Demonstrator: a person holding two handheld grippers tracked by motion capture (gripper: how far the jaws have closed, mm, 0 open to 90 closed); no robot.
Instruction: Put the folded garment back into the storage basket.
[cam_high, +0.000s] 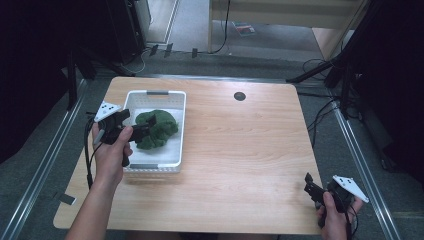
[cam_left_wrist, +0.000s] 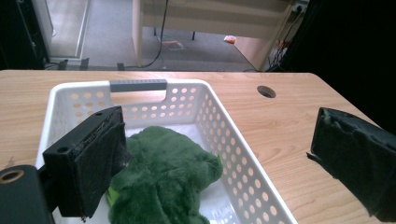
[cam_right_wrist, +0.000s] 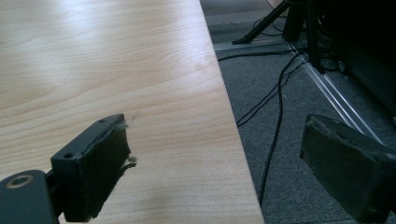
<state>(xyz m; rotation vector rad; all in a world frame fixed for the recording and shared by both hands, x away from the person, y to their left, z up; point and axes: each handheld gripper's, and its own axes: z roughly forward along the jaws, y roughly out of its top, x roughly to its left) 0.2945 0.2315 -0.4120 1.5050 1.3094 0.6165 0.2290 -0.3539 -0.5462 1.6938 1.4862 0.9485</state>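
A white perforated basket (cam_high: 180, 125) stands on the left part of the wooden table (cam_high: 240, 150). A green fuzzy plush item (cam_high: 160, 131) lies inside it. My left gripper (cam_high: 142, 125) hovers over the basket's left side, open, pointing at the plush. In the left gripper view the plush (cam_left_wrist: 163, 172) lies low between the wide-apart jaws of the left gripper (cam_left_wrist: 217, 123), with one jaw over the basket (cam_left_wrist: 210, 93) and the other over bare table. My right gripper (cam_high: 310, 186) is open and holds nothing at the table's near right corner. In its own view the right gripper (cam_right_wrist: 215, 126) straddles the table's right edge.
A round cable hole (cam_high: 239, 96) sits in the table's far middle. Black cables (cam_right_wrist: 275, 102) and metal rails run along the grey floor to the right. Dark stand legs (cam_high: 320, 70) rise beyond the table's far right corner.
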